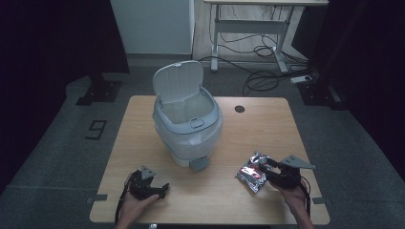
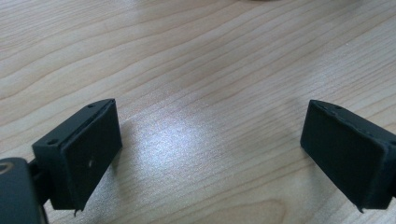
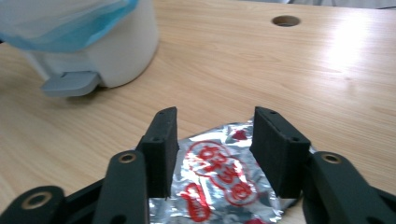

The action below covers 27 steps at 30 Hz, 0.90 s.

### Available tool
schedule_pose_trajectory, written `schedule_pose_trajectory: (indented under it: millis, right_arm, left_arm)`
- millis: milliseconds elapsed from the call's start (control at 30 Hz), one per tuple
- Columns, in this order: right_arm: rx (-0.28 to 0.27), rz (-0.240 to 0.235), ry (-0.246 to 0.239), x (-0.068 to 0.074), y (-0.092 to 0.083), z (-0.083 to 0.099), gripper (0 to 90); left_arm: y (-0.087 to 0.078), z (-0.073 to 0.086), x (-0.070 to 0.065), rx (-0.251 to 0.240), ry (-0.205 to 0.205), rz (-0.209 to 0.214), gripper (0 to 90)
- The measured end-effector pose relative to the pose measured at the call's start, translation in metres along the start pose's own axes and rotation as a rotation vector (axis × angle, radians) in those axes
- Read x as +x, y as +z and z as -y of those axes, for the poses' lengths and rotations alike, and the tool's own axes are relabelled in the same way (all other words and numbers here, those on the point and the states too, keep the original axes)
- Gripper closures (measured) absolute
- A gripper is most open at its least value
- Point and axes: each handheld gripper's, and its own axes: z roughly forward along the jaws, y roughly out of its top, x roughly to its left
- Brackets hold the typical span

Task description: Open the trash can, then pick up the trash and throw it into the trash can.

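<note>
Wood-grain table (image 1: pixel 205 191) carries a crinkled foil wrapper (image 1: pixel 252 172) near its front right, long axis running diagonally from near edge toward the bin (image 1: pixel 188 119). Right gripper (image 3: pixel 215 144) straddles it, jaws partly apart, not pinching. Left gripper (image 2: pixel 210 149) gapes wide, empty.

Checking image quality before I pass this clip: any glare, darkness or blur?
High view: dark surroundings, table evenly lit. Left gripper view: soft sheen on the wood between the jaws. Right gripper view: bright glare on the wood at upper right, foil packet reflective, bin slightly soft.
</note>
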Motion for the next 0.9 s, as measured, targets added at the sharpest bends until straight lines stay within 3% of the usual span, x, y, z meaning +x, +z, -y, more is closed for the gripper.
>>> schedule_pose_trajectory:
  millis: [200, 333, 500, 900]
  right_arm:
    - [-0.002, 0.070, 0.016, -0.012, -0.004, 0.001, 44.7]
    - [0.025, 0.108, 0.049, -0.028, -0.002, 0.004, 42.8]
    - [0.069, 0.122, 0.082, -0.041, 0.007, 0.010, 41.9]
    - [0.148, 0.148, 0.107, -0.048, 0.035, 0.019, 40.2]
  left_arm:
    - [0.000, 0.000, 0.000, 0.000, -0.001, 0.000, 5.0]
    - [0.000, 0.000, 0.000, 0.000, -0.001, 0.000, 5.0]
    - [0.000, 0.000, 0.000, 0.000, -0.001, 0.000, 5.0]
    - [0.000, 0.000, 0.000, 0.000, -0.001, 0.000, 5.0]
